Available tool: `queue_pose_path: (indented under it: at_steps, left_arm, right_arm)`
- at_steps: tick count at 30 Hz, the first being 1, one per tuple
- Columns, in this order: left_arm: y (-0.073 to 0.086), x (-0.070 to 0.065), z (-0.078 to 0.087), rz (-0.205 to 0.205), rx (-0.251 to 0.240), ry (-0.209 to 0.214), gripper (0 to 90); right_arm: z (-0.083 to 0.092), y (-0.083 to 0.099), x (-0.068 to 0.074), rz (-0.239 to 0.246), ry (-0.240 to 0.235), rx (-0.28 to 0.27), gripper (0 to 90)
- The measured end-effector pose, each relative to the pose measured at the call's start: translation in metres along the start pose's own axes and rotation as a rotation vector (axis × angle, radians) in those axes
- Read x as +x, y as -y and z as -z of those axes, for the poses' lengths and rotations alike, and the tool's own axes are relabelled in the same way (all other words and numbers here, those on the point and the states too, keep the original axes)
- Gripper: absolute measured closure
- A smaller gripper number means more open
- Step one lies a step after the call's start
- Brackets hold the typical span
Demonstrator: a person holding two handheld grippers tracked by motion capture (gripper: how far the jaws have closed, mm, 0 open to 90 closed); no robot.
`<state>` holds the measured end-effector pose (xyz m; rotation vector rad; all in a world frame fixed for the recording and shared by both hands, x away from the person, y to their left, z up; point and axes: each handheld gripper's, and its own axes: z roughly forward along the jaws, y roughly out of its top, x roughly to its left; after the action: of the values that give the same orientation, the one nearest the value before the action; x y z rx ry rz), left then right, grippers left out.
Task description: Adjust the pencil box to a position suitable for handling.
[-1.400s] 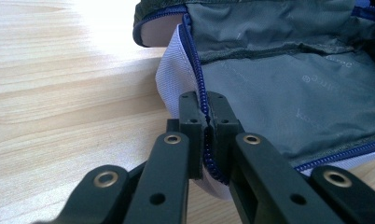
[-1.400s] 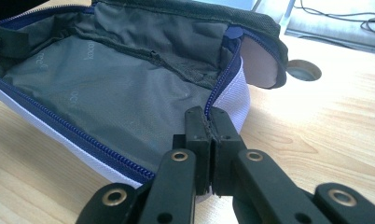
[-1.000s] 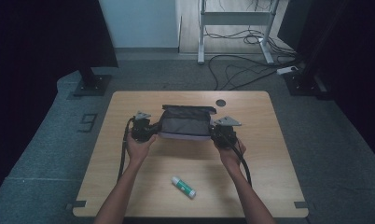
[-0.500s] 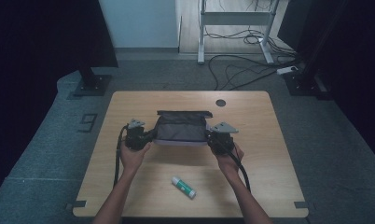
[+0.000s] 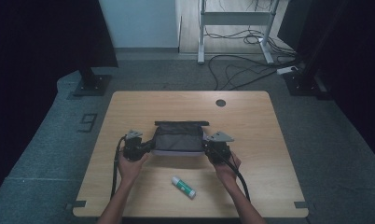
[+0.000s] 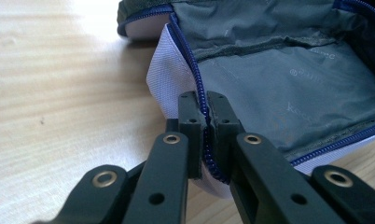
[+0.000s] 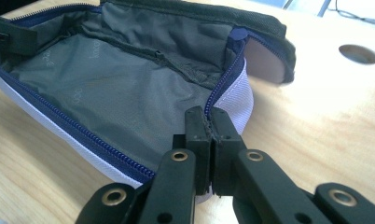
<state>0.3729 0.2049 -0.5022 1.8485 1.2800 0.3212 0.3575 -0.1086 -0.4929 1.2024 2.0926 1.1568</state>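
Note:
An unzipped pouch with grey lining, white outer cloth and a blue zipper lies in the middle of the wooden table. My left gripper is shut on the zipper edge at the pouch's left end. My right gripper is shut on the zipper edge at its right end. Between them the pouch is held spread, its mouth wide and its inside empty as far as I see. A white glue stick with a green cap lies on the table nearer the person, between the forearms.
A round cable hole sits in the table's far right part. Cables trail from both grippers along the person's forearms. Beyond the table are a metal stand and loose cables on the grey floor.
Both grippers have carried the pouch toward the person and lowered it onto the table. Both grips stay as they were.

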Motion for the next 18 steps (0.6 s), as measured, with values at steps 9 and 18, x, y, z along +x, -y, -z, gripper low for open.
queue_pose_path:
  at_steps: [9, 18]
  left_arm:
    - [0.009, -0.001, -0.015, 0.008, 0.052, 0.000, 84.5]
    - [0.019, -0.002, -0.026, 0.022, 0.084, 0.012, 82.1]
  right_arm:
    - [-0.014, 0.018, -0.009, -0.037, -0.009, 0.060, 86.8]
    - [-0.027, 0.029, -0.018, -0.063, -0.009, 0.109, 86.3]
